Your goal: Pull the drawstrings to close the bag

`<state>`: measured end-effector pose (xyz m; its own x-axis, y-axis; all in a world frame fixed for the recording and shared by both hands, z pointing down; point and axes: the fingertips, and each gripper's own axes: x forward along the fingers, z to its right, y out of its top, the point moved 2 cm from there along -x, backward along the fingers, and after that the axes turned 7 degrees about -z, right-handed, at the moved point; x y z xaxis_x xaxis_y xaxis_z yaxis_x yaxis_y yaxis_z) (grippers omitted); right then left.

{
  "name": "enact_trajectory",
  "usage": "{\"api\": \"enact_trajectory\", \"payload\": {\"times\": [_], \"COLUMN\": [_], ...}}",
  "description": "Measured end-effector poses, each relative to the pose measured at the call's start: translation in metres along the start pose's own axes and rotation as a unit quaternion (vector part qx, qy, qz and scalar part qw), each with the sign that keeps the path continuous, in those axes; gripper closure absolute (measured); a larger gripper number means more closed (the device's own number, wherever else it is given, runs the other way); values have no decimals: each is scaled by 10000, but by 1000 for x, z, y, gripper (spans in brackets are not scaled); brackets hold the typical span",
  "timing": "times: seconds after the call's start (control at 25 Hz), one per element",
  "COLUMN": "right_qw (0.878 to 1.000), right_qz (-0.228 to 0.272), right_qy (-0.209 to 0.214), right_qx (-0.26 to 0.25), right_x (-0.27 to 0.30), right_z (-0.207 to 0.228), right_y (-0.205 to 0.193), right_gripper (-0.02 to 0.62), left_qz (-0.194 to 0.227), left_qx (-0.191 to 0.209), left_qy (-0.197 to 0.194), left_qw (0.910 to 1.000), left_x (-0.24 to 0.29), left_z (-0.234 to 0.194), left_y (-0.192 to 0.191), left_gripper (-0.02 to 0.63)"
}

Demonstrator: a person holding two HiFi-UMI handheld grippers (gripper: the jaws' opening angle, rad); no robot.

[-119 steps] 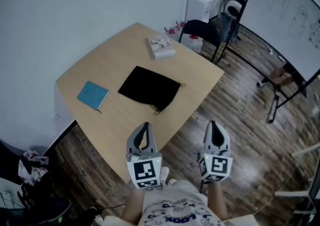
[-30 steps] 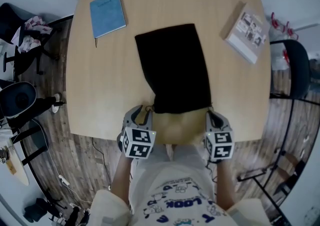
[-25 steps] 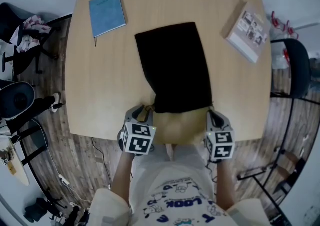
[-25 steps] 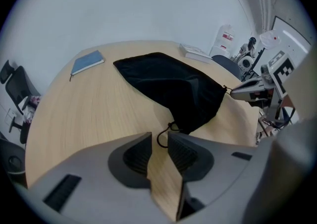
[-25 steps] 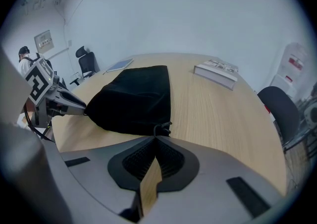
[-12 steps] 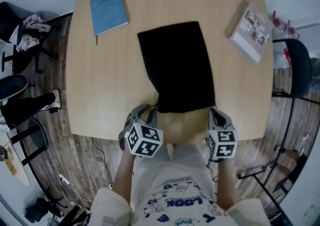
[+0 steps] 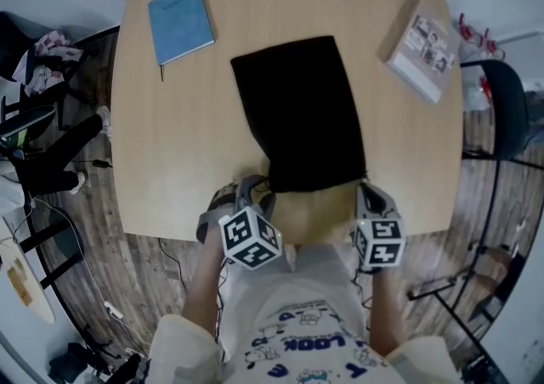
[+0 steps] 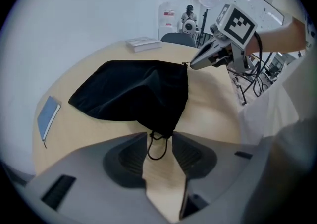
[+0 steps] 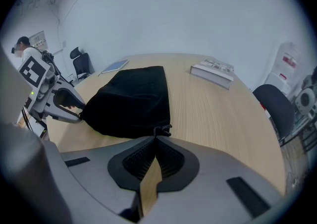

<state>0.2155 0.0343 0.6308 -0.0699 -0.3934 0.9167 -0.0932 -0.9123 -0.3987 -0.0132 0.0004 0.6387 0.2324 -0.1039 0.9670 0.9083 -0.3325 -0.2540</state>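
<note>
A black drawstring bag [image 7: 299, 110] lies flat on the wooden table [image 7: 170, 144], mouth toward the near edge. My left gripper [image 7: 248, 191] is at the bag's near left corner with its jaws opening. In the left gripper view a loop of drawstring [image 8: 157, 148] hangs loose between the parted jaws of the left gripper [image 8: 158, 141], untouched by the pads. My right gripper [image 7: 367, 194] is at the near right corner. In the right gripper view the right gripper [image 9: 156, 140] is shut, and the right drawstring [image 9: 162, 130] runs into its tips.
A blue notebook [image 7: 181, 21] lies at the table's far left and a white book [image 7: 422, 38] at the far right. A dark chair [image 7: 501, 110] stands beside the right edge. The near table edge runs just under both grippers.
The left gripper has rolled, its marker cube tilting, shifted slightly right toward the bag's corner, and its jaws have parted. The right gripper and the bag have stayed put.
</note>
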Motion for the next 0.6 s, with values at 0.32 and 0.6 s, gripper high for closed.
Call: {"api": "enact_trajectory", "payload": {"times": [0.32, 0.6], "right_qw": [9999, 9994], "right_qz": [-18, -38], "right_qy": [-78, -282], "right_qx": [99, 218], "right_x": [0, 1], "right_z": [2, 14], "right_y": [-2, -1], "right_gripper": [591, 591], "left_qz": [-124, -240], "left_qx": [176, -208], "left_qy": [-501, -432], "left_qw": [9985, 9986], "left_x": [9, 9], "left_z": [6, 7], "left_y": [-4, -13], "left_gripper": [497, 577]}}
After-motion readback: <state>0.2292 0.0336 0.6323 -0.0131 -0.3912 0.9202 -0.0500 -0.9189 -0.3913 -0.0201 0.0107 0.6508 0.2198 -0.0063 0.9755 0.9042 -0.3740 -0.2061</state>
